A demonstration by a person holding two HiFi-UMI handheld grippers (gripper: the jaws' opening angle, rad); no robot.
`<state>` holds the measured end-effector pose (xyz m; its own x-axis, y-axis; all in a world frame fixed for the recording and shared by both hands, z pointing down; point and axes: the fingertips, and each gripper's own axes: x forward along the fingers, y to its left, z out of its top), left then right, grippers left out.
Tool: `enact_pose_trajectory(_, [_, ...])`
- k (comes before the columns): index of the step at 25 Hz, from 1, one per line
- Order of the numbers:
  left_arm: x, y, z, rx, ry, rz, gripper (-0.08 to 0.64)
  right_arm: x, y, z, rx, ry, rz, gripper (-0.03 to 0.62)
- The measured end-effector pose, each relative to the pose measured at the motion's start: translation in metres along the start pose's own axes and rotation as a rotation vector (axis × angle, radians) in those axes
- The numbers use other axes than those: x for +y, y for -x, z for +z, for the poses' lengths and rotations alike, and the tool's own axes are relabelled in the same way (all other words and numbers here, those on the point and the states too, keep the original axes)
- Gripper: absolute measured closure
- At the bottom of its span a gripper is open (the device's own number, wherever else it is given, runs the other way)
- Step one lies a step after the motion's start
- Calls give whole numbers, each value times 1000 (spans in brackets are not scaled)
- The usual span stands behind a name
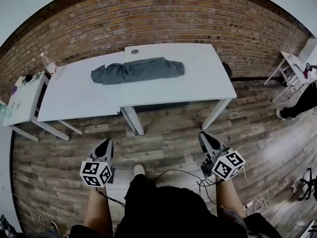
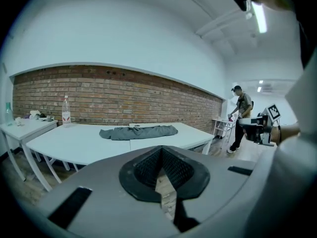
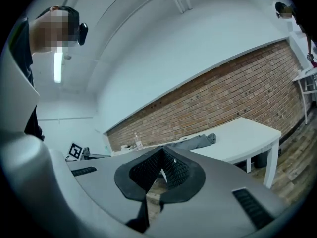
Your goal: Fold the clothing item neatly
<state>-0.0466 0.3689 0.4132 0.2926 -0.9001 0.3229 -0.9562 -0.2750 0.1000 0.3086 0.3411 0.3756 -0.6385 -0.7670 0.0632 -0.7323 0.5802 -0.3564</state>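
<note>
head view: a clear bottle (image 1: 48, 63) stands at the left end of the white table (image 1: 198, 83), its contents unclear. the grey garment (image 1: 137, 70) lies bunched along the tabletop, below a brick wall (image 1: 163, 19). the left gripper (image 1: 104, 145) and right gripper (image 1: 205, 139) hang over the wood floor (image 1: 163, 138), well short of the table.
left gripper view: jaws pressed together, nothing between them.
right gripper view: jaws together, empty; the gripper body hides the garment's left end.

2 tables abut on a wood-plank floor (image 1: 163, 143): left white table (image 1: 74, 100) and right white table (image 1: 198, 78). A grey garment (image 1: 138, 69) lies bunched across their seam; a clear bottle (image 1: 49, 64) stands at the left table's far corner.
</note>
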Motion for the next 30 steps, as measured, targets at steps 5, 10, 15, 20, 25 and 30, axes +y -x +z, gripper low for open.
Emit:
enact_pose_trajectory(5, [-9,46,-5,-18,-11,-4,561,27,31,-23,52,-17,-3,591])
enact_pose_trajectory(10, [4,95,-20,-17,-27,-20,561,69,32,-26,24,-22,-3,591])
enact_pose_trajectory(15, [31,146,-49,-20,8,-62,561,134,29,-32,-39,-44,-51,591])
enact_pose_trajectory(20, [65,176,-78,-8,28,-87,561,184,37,-18,-132,-26,-121,591])
enact_pose_trajectory(25, [66,188,-80,-35,52,-102,561,201,52,-20,-110,54,-209,591])
enact_pose_trajectory(30, [41,195,-84,-38,14,-118,561,201,72,-29,-93,70,-219,592])
